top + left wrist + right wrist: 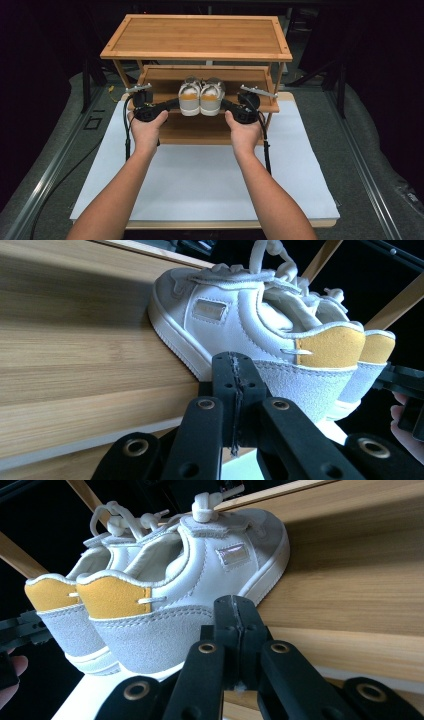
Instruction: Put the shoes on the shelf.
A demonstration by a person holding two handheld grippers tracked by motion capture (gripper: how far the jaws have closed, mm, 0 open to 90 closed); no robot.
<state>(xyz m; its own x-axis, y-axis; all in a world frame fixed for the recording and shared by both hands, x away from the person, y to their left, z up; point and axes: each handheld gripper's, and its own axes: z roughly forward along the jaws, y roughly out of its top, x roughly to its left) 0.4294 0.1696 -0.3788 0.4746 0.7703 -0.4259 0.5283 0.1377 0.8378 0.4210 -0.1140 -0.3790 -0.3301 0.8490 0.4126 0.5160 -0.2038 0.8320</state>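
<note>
pair of white sneakers with mustard heel tabs (200,97): heels at bamboo shelf (160,80) front edge | left gripper (172,104), right gripper (226,105): jaws closed, empty, flanking heels

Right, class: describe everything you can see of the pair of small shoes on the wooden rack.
The pair of shoes stands side by side on the middle shelf of the bamboo rack, heels toward the person and at the shelf's front edge. They look like white leather trainers with grey suede heel panels, mustard-yellow heel tabs, white soles and white laces. The left hand-held gripper and right hand-held gripper, both shut, press against the outer sides of the heels.
</note>
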